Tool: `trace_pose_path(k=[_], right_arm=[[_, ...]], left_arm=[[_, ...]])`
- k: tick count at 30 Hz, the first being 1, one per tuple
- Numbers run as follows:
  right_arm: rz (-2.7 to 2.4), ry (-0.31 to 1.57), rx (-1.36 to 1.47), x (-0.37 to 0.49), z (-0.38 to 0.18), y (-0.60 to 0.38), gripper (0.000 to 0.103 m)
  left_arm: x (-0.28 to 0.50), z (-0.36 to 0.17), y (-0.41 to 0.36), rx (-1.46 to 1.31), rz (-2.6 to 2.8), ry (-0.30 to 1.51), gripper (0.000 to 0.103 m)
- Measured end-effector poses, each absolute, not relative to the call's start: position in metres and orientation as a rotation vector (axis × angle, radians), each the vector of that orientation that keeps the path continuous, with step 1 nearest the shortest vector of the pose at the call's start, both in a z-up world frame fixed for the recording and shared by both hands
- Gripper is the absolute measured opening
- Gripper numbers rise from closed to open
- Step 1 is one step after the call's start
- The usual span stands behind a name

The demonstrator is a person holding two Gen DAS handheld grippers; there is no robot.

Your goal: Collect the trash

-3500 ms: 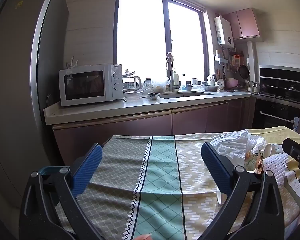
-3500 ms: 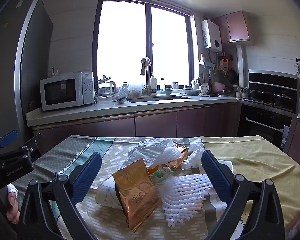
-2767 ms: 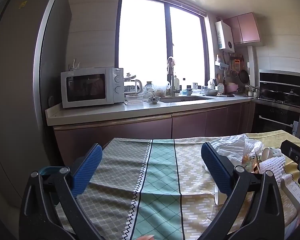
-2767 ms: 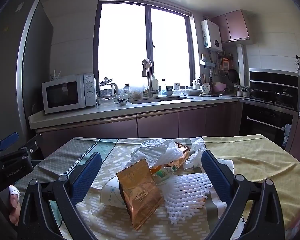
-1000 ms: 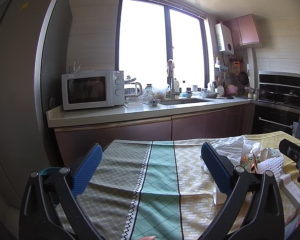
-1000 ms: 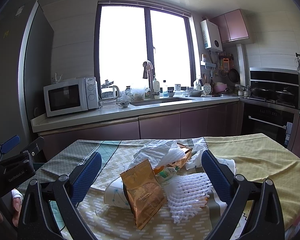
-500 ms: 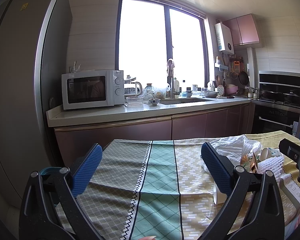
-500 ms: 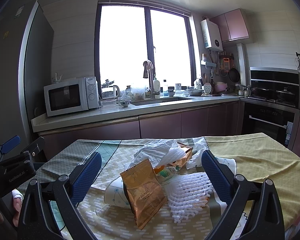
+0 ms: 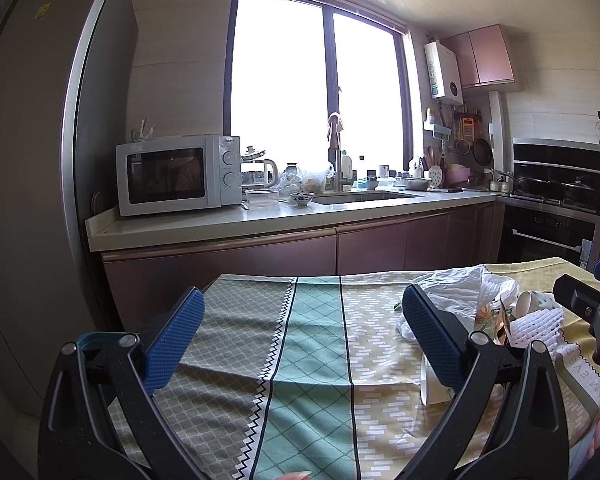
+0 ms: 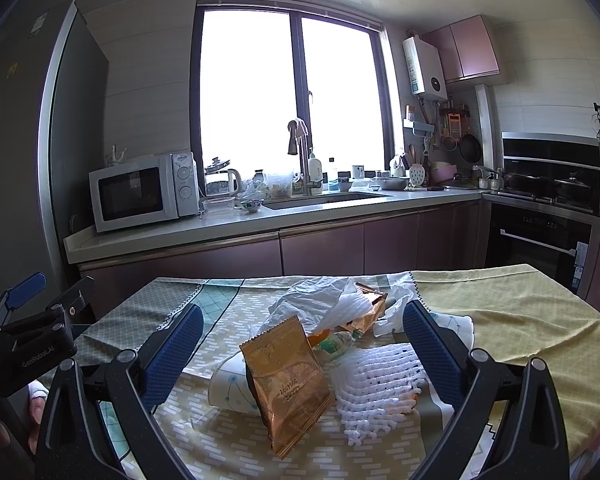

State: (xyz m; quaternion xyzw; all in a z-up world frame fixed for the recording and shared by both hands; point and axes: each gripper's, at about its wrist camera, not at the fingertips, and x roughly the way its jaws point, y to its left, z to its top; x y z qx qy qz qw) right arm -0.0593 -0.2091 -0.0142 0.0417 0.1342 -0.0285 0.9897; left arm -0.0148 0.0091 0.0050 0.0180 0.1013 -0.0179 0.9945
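A pile of trash lies on the table's patterned cloth. In the right wrist view a gold snack wrapper stands in front, with a paper cup on its side behind it, white foam fruit netting to its right, and a crumpled clear plastic bag over another gold packet at the back. My right gripper is open and empty, its jaws either side of the pile. My left gripper is open and empty over bare cloth, left of the plastic bag.
The table's cloth is striped grey, green and yellow. Beyond the table runs a kitchen counter with a microwave, a kettle and a sink. An oven stands at the right, a tall fridge at the left.
Both grippers have drifted slightly, so the views shifted a little. The trash has not moved and both grippers stay open.
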Motion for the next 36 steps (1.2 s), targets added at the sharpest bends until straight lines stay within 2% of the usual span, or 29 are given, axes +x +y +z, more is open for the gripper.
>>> trace_pose_path(k=[9,18,20,27,28,30,32,34,36], right_arm=[[-0.047,0.316,0.097,-0.058,-0.024,-0.221,0.097],[0.039,0.425,0.082,-0.050,-0.043,-0.216,0.096],[0.068,0.460,0.072,-0.046,-0.050,-0.210,0.091],[0.094,0.562,0.079,-0.028,-0.074,-0.203,0.077],[0.094,0.568,0.080,-0.027,-0.077,-0.204,0.072],[0.094,0.584,0.087,-0.024,-0.080,-0.205,0.067],[0.102,0.593,0.095,-0.021,-0.082,-0.206,0.056],[0.104,0.601,0.105,-0.020,-0.084,-0.209,0.051],[0.112,0.605,0.118,-0.018,-0.085,-0.212,0.042]], left_arm=[[-0.002,-0.006,-0.003,0.050,-0.119,0.260,0.097],[0.036,-0.041,-0.035,0.058,-0.294,0.454,0.097],[0.045,-0.052,-0.043,0.057,-0.342,0.490,0.096],[0.077,-0.078,-0.058,0.041,-0.477,0.647,0.067],[0.082,-0.082,-0.059,0.036,-0.500,0.669,0.066],[0.091,-0.089,-0.062,0.022,-0.540,0.709,0.052],[0.098,-0.095,-0.065,0.006,-0.579,0.743,0.042],[0.104,-0.099,-0.068,-0.005,-0.612,0.761,0.036],[0.106,-0.101,-0.071,-0.017,-0.650,0.770,0.023]])
